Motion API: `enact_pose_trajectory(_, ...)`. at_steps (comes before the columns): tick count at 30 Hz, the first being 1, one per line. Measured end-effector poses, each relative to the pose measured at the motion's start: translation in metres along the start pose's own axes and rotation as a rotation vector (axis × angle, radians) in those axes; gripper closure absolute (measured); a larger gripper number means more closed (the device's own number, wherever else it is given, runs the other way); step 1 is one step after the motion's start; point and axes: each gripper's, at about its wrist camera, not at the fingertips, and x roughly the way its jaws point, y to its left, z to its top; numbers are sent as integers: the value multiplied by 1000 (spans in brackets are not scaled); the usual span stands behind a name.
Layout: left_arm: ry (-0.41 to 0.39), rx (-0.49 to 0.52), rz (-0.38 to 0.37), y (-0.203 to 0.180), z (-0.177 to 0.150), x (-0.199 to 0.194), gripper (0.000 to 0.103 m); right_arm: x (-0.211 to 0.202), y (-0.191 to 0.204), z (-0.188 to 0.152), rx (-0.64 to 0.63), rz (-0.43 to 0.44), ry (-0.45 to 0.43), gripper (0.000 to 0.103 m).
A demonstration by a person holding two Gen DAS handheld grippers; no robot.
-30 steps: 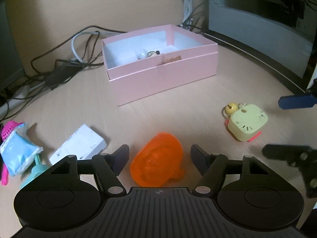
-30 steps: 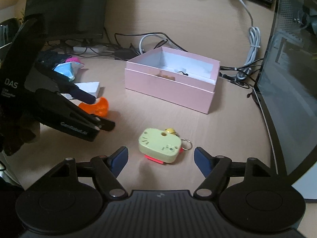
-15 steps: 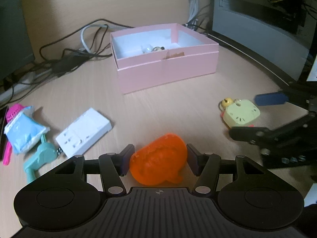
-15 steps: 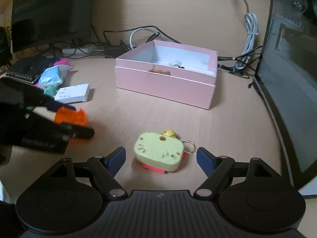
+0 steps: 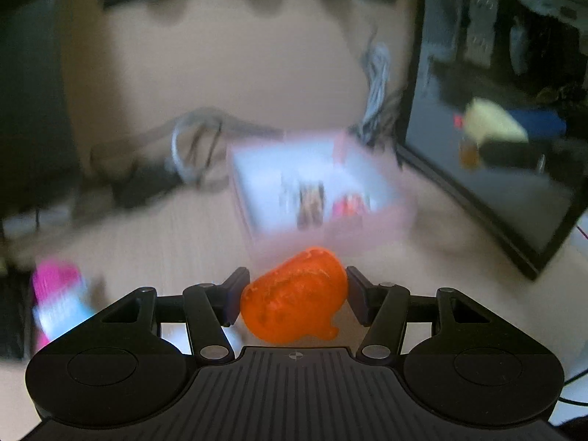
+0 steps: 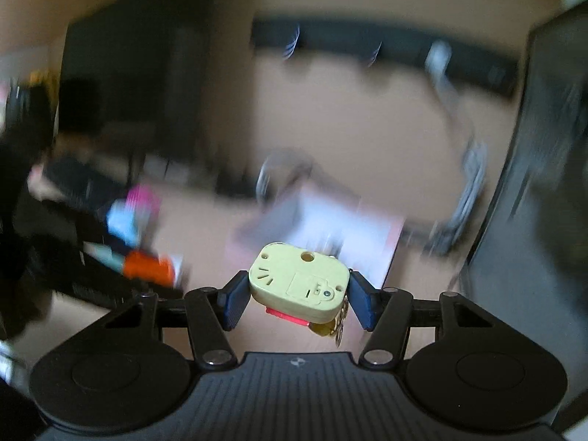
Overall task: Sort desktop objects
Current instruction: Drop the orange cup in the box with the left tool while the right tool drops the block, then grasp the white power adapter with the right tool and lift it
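Observation:
My left gripper [image 5: 296, 283] is shut on an orange plastic toy [image 5: 294, 305] and holds it clear above the desk. In the right wrist view a pale yellow boxy toy [image 6: 298, 281] with a red underside and a keyring hangs between the blue pads; my right gripper [image 6: 297, 291] is closing its jaws on it and carries it in the air. The open pink box [image 5: 402, 205] stands ahead of both, blurred [image 6: 395, 235]. The yellow toy [image 5: 492, 121] also shows high at the right in the left wrist view. The orange toy [image 6: 147, 268] shows at the left in the right wrist view.
A dark monitor [image 5: 514, 154] stands along the right side of the desk. Cables [image 5: 191, 154] lie behind the box. A pink and blue packet [image 5: 58, 294] lies at the left. Another dark screen [image 6: 128, 73] stands at the back left.
Both grippers have closed on their toys and risen: the orange toy and the yellow toy are off the desk. Both views are now blurred by motion.

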Motion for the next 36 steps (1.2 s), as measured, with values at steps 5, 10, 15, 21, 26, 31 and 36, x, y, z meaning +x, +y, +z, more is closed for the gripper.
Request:
enact_pose_trajectory(5, -68, 75, -8, -3, 45, 15, 41, 11, -18, 37, 30, -19, -109, 45)
enact_pose_trajectory(10, -62, 109, -17, 3, 72, 50, 41, 59, -42, 59, 104, -42, -95, 45)
enact_pose_trajectory(15, -50, 61, -40, 16, 93, 93, 34, 119, -69, 65, 208, -59, -16, 45)
enact_pose_trajectory(21, -35, 15, -40, 31, 92, 111, 7, 160, -88, 61, 304, -72, 41, 38)
enact_pose_trajectory(26, 18, 27, -17, 39, 57, 93, 7, 149, -89, 50, 280, -135, 30, 32)
enact_pose_trajectory(31, 95, -15, 12, 47, 11, 58, 6, 133, -74, 29, 239, -142, 67, 27)
enact_pose_trajectory(36, 108, -88, 72, 56, -27, 7, 4, 127, -36, 7, 185, -23, 136, 25)
